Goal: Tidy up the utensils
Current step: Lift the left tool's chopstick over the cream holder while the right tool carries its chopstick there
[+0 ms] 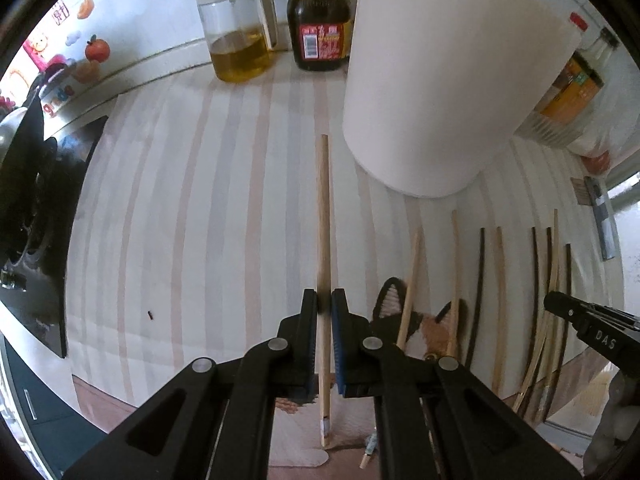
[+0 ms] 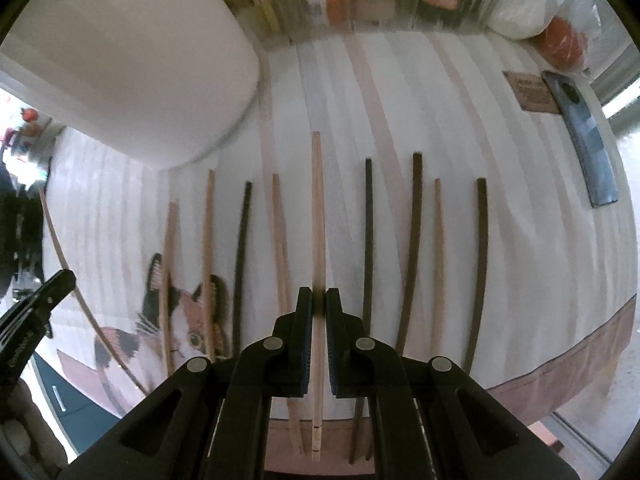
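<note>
A light wooden chopstick [image 1: 323, 240] is pinched between the pads of the left tool [image 1: 324, 308], running from 6 o'clock up toward 12 in the left wrist view, above the striped cloth [image 1: 180, 208] that covers the surface. A second light chopstick [image 2: 318, 240] is pinched the same way in the right tool [image 2: 319, 304], again pointing to 12 o'clock in its own view. Both tools are pressed together on their sticks.

On the cloth beneath the right tool lies a row of loose chopsticks [image 2: 410, 248], pale ones and dark ones, roughly parallel, spreading from 9 to 3 o'clock. Some of them cross a printed cat face [image 2: 188, 320] at 8 o'clock.

A tall white container [image 1: 448, 80] stands at 1 o'clock in the left view, close to the held stick's far tip. Beyond it at 12 o'clock stand an oil dispenser [image 1: 236, 28] and a dark sauce bottle [image 1: 320, 24]. A black stove [image 1: 28, 216] sits at 9 o'clock. In the right view a blue-grey flat object [image 2: 580, 136] lies at 2 o'clock.
</note>
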